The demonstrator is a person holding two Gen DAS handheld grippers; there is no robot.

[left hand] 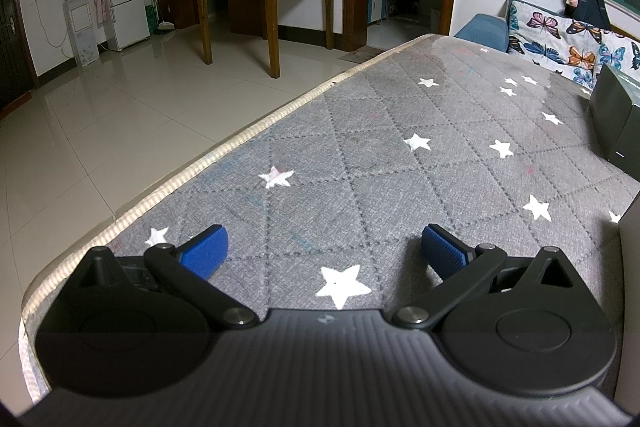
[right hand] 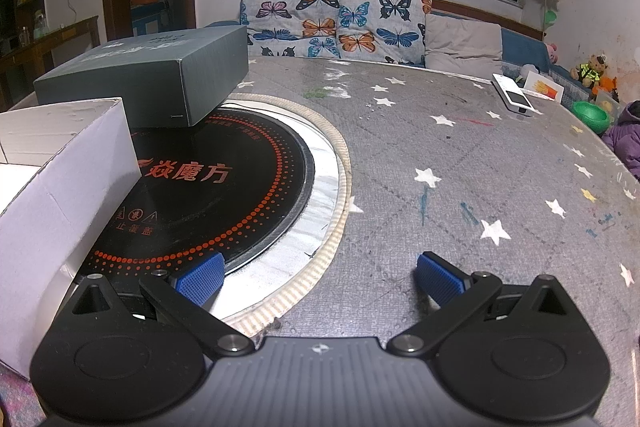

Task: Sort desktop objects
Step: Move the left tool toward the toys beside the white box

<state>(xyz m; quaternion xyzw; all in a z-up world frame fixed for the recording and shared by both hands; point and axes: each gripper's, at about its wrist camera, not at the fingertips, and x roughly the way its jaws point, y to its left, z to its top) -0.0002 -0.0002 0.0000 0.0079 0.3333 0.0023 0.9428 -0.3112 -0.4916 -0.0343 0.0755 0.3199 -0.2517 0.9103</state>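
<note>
Taking the black induction plate (right hand: 208,187) set into the table as the landmark: the white carton (right hand: 60,187) stands on its near-left edge, and the dark green box (right hand: 160,79) lies across its far side, overhanging the rim. To the right of the plate the star-patterned cloth (right hand: 460,187) runs bare, and well beyond it, at the far right edge, lie a white handset (right hand: 516,95), a fries card (right hand: 546,89) and a green bowl (right hand: 592,113). The left gripper (left hand: 324,247) hangs spread over cloth away from the plate, holding nothing; the right gripper (right hand: 318,279) is likewise spread and empty, its left pad over the plate's rim. My worry is that either box is wider than the spread fingers, so a grab could slip or shove it. The carton also sits close beside the right gripper and could be knocked on a swing.
</note>
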